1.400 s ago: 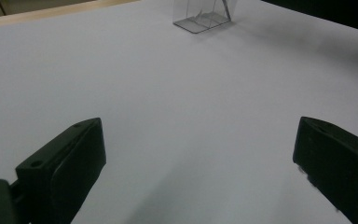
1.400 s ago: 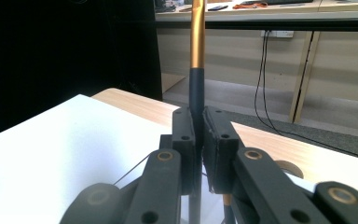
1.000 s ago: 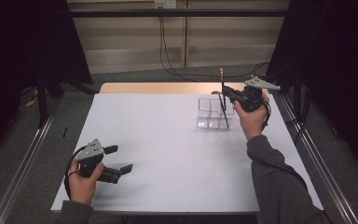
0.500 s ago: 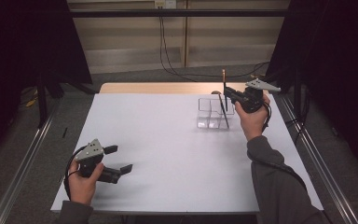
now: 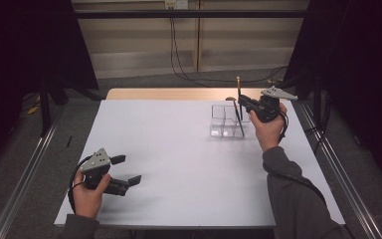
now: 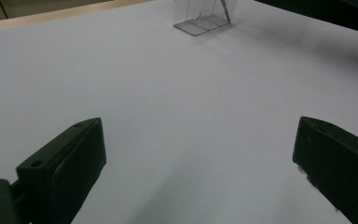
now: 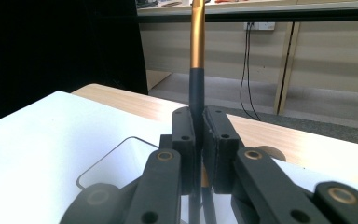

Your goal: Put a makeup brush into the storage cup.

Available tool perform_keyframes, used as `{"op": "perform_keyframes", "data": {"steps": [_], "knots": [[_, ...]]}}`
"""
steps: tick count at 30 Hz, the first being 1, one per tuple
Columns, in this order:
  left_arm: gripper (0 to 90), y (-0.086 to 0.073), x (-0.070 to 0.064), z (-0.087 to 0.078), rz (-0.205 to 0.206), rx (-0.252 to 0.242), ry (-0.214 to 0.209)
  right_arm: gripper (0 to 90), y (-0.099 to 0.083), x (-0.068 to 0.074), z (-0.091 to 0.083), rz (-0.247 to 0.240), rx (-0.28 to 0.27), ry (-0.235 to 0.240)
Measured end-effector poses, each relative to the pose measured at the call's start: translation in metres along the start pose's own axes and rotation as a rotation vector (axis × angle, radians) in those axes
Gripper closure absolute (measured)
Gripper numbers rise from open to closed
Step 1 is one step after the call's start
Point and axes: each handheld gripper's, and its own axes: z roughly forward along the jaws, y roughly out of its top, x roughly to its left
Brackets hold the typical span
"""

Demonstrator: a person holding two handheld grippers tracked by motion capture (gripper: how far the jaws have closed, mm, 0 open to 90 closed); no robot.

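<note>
The right gripper pinches a black and gold pen upright over the clear box. The left gripper sits spread wide, low over the white worktop.

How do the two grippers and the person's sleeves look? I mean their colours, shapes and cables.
Both the left gripper and the right gripper are black, each topped with a grey three-cornered plate and trailing a black cable. The jaws are flat black blocks with small round holes; brass-coloured pivot pins show on the right gripper's linkage. The person wears dark grey long sleeves.
</note>
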Motion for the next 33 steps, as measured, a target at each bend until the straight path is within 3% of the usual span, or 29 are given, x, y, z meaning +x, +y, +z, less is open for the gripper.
{"op": "perform_keyframes", "data": {"steps": [11, 33], "knots": [[2.3, -0.0001, 0.0004, 0.0, 0.003, 0.001, 0.001, 84.1, -0.0016, 0.0017, 0.0009, -0.011, 0.011, 0.004], [2.3, 0.0001, 0.0004, 0.0008, 0.002, -0.001, -0.002, 84.0, -0.0071, 0.0009, -0.0034, 0.021, 0.007, 0.019]]}}
